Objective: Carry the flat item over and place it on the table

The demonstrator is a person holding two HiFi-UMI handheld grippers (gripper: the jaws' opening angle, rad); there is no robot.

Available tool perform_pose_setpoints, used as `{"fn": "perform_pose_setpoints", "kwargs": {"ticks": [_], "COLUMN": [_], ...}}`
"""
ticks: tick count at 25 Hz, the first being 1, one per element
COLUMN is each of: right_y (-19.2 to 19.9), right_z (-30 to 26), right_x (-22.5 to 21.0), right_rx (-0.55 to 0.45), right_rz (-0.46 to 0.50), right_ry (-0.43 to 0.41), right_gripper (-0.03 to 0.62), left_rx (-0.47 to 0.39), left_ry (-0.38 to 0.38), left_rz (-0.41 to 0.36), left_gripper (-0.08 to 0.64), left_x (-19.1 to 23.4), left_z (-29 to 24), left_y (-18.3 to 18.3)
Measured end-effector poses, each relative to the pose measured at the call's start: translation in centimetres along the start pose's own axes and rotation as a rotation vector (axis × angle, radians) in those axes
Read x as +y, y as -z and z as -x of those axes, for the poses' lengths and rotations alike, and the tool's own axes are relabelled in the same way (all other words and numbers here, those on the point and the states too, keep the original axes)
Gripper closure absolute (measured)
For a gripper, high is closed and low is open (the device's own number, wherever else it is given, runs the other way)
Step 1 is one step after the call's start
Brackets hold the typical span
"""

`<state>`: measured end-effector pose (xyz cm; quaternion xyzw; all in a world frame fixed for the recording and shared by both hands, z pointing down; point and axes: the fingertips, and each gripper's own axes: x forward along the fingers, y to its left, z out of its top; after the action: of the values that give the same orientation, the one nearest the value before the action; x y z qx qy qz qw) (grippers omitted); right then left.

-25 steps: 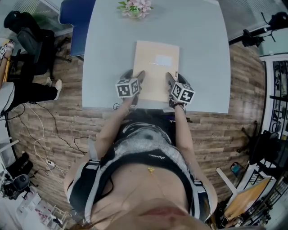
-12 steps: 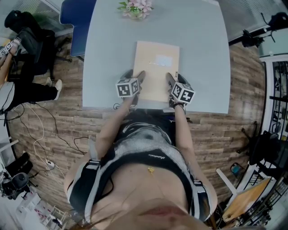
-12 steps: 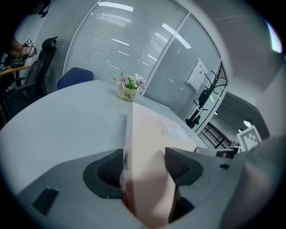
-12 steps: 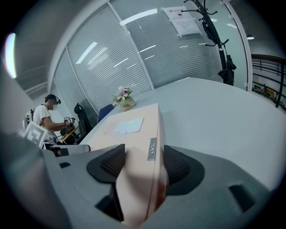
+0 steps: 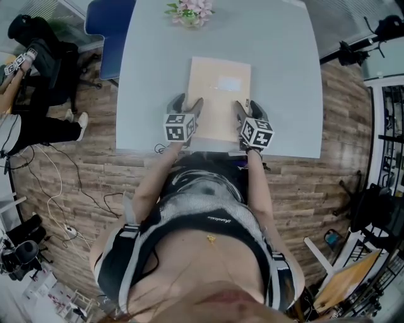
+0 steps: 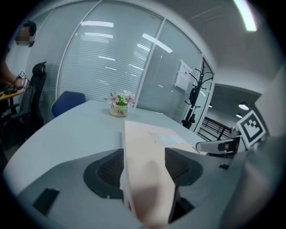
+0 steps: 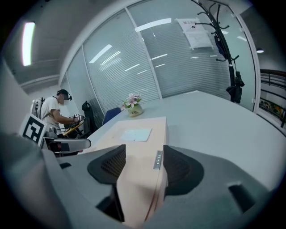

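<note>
Cardboard, tan and matte, makes up the box (image 5: 219,94), a thin flat rectangle stretching away from both claws over the smooth pale grey surface (image 5: 284,76). The left claw (image 5: 188,108) is closed on the box's near left corner and the right claw (image 5: 247,110) on its near right corner. In each, tan board fills the narrow gap between ribbed black pads.

Only the head view shows both claws side by side with the box spanning them. The left gripper view shows the board blurred and rounded between its pads. The right gripper view alone shows a small metal strip (image 7: 157,160) on the box's edge by one pad.

A white label (image 5: 228,84) lies on the top face beyond the claws. Farther beyond stands a small pot of pink flowers (image 5: 189,11), and a blue chair (image 5: 104,25) sits past the surface to the left claw's side.
</note>
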<state>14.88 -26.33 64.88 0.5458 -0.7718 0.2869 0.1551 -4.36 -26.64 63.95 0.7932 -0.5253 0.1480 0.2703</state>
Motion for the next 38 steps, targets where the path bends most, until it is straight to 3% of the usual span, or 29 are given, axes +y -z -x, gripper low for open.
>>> {"fn": "perform_pose_setpoints", "kwargs": {"ticks": [4,10,16,20,26,35,38], "right_y": [-2.9,-6.6,-8.6,-9.8,-11.8,-15.4,-16.4], "right_z": [1.8,5.0,8.0,9.7,11.7,15.2,16.2], "right_x": [1.5,4.2,6.8,8.2,10.5,13.7,14.5], "right_rx": [-0.083,-0.185,-0.240,-0.276,-0.326,-0.432,-0.455], "right_rz": [0.091,0.189,0.278,0.293,0.315,0.316,0.333], "right_ry": [-0.018,-0.046,-0.081,-0.088,-0.107,-0.157,-0.169], "right_gripper": [0.374,0.465,0.588,0.588,0.588,0.588,0.588], "left_rx": [-0.073,-0.141,-0.184,-0.211,-0.273,-0.368,-0.416], "left_ry": [0.047,0.128,0.196,0.249,0.330,0.390,0.382], "left_rz": [-0.042,-0.056,-0.060,-0.077,-0.166,-0.190,-0.245], "left_gripper": [0.288,0.456,0.526,0.537,0.540,0.540,0.540], "left_x": [-2.1,-4.9,-7.5,-9.3,-12.1,-14.1,-14.8], "left_z": [1.4,3.4,5.5,7.1,9.7,13.2,14.5], "left_y": [-2.4,-5.1,-7.0,-8.4,-11.0,-14.7,-16.1]}}
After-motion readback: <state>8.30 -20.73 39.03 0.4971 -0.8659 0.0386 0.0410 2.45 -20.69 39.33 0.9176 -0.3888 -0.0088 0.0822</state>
